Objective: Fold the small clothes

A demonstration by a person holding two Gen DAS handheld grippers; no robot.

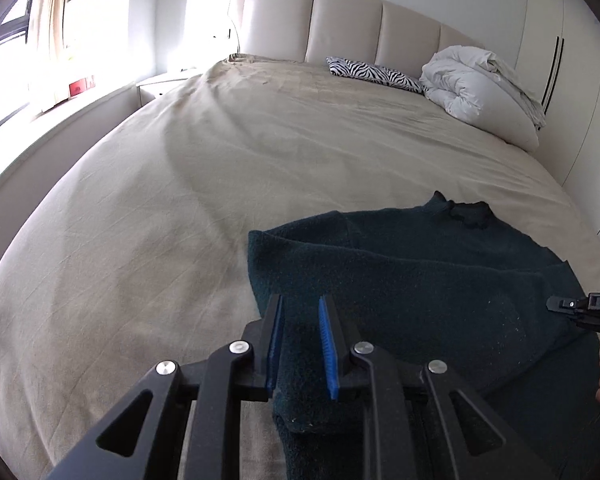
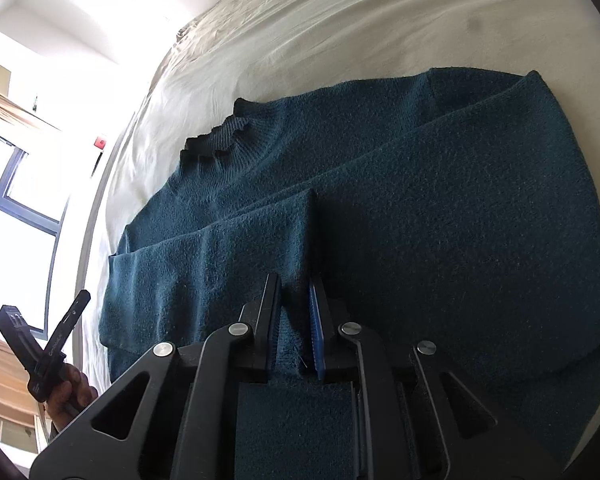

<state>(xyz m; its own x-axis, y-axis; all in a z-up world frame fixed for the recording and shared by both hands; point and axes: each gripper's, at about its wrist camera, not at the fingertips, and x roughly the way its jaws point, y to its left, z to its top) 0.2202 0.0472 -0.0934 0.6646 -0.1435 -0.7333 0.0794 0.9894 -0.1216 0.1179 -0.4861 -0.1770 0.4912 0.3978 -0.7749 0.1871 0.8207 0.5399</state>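
The dark teal sweater (image 2: 440,220) is spread on the bed (image 1: 220,160), at the end far from the headboard (image 1: 340,20), sleeves already crossed over the body. Both tools are pinching it: left gripper (image 1: 300,320) has its jaws narrowed on a fold of knit, right gripper (image 2: 294,300) is clamped on a sleeve edge. It looks thick, soft and floppy, so I'd grab doubled edges or the hem, not a single layer, since it'll stretch and sag.
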